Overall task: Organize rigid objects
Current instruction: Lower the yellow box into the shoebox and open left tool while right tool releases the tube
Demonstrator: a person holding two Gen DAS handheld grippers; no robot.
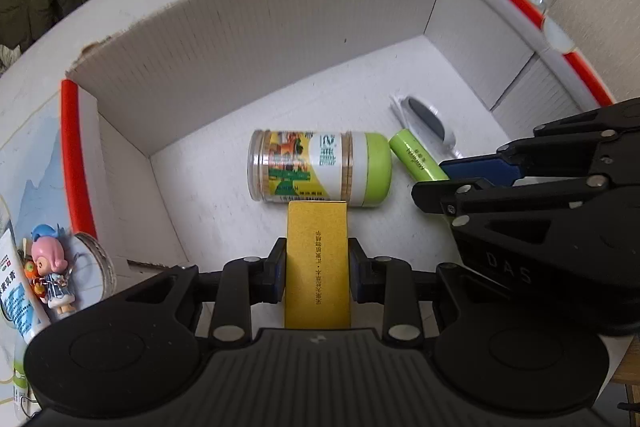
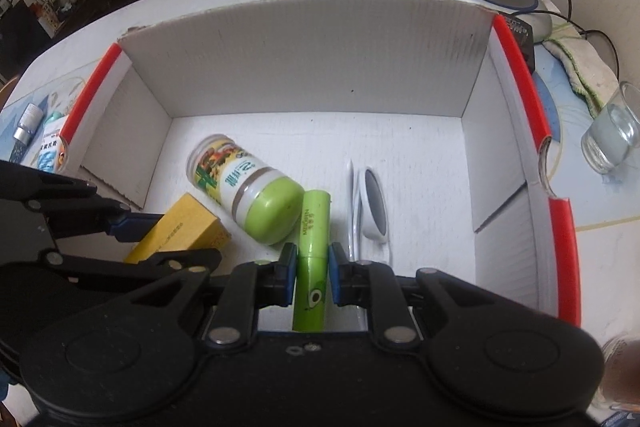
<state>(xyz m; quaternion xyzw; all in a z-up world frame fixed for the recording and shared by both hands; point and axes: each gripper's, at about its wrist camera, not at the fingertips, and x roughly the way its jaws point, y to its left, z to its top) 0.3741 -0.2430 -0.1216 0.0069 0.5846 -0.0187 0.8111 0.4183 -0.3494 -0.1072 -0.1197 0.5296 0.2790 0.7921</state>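
Your left gripper clamps the gold box between its pads; the box's near end runs under the gripper body and is cut off there. Your right gripper clamps the green tube the same way, with its lower end hidden under the gripper body. The tube's small print is too blurred to read; a cartoon eye shows near the pads.

Both held things sit low inside the white carton, whose rims carry red edging. Whether either one touches the floor of the carton, you cannot tell.

Just past the tip of the gold box, the jar lies on its side across the left jaws' line, clear-bodied with a bright label and a lime cap. In the right wrist view that cap sits just left of the tube, touching or nearly so. Right of the right jaws lie white sunglasses, folded, one dark lens up.

Outside the carton, to the left of the left jaws, a pink-haired doll stands beside a partly cropped white tube. A glass stands far right of the right jaws.
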